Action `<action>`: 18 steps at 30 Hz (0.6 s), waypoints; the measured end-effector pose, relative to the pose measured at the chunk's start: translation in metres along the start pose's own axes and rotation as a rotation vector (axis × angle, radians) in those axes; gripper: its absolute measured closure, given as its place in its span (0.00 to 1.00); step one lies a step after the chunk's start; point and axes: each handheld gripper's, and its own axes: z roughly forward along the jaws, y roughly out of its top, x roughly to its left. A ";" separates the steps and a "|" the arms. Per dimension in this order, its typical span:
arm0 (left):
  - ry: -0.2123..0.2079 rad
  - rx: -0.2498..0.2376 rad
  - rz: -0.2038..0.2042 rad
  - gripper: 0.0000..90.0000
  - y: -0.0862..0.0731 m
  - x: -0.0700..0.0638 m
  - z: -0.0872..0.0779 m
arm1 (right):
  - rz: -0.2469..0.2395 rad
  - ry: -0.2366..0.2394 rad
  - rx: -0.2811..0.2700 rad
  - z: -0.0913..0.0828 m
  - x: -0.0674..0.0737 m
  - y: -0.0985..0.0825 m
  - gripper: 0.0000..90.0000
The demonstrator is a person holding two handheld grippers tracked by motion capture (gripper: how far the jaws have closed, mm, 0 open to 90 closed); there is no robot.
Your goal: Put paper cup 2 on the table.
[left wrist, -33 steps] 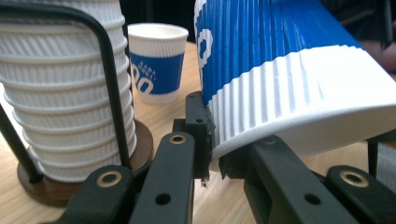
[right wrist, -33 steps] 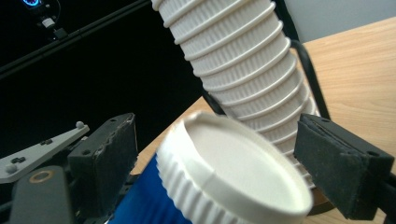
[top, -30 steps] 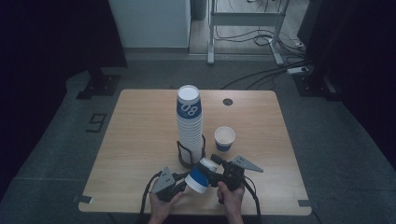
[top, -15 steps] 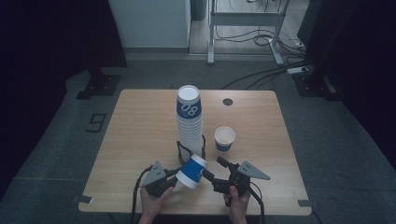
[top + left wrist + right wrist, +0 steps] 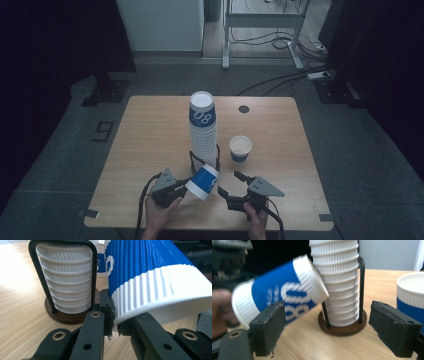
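The left hand-held gripper (image 5: 181, 186) sits low and left of centre in the high view, its jaws pinched tight on the rim of a blue-and-white paper cup (image 5: 202, 181). The cup lies tilted off the table (image 5: 150, 135), base pointing up toward the cup stack (image 5: 202, 131). In the left gripper view the two black jaws nip the cup's white rim wall (image 5: 150, 297) between them, one inside the mouth and one outside.

The right hand-held gripper (image 5: 231, 184) lies low and right of centre, its jaws spread with nothing between the pads; they have just been closing a little. In the right gripper view the held cup (image 5: 279, 295) hangs behind its left pad (image 5: 270, 327), apart from it.

The stack stands in a black wire holder (image 5: 204, 161) at mid-frame, and a single upright cup (image 5: 240, 148) stands just right of it.
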 end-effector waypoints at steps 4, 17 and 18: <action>-0.019 0.041 0.004 0.93 0.007 0.000 -0.001 | -0.072 -0.015 0.066 0.004 0.002 -0.004 0.14; -0.032 0.148 0.014 0.93 0.022 0.001 0.000 | -0.294 -0.047 0.127 0.014 0.014 -0.013 0.17; -0.037 0.157 0.014 0.93 0.024 0.001 0.000 | -0.303 -0.042 0.132 0.015 0.014 -0.014 0.17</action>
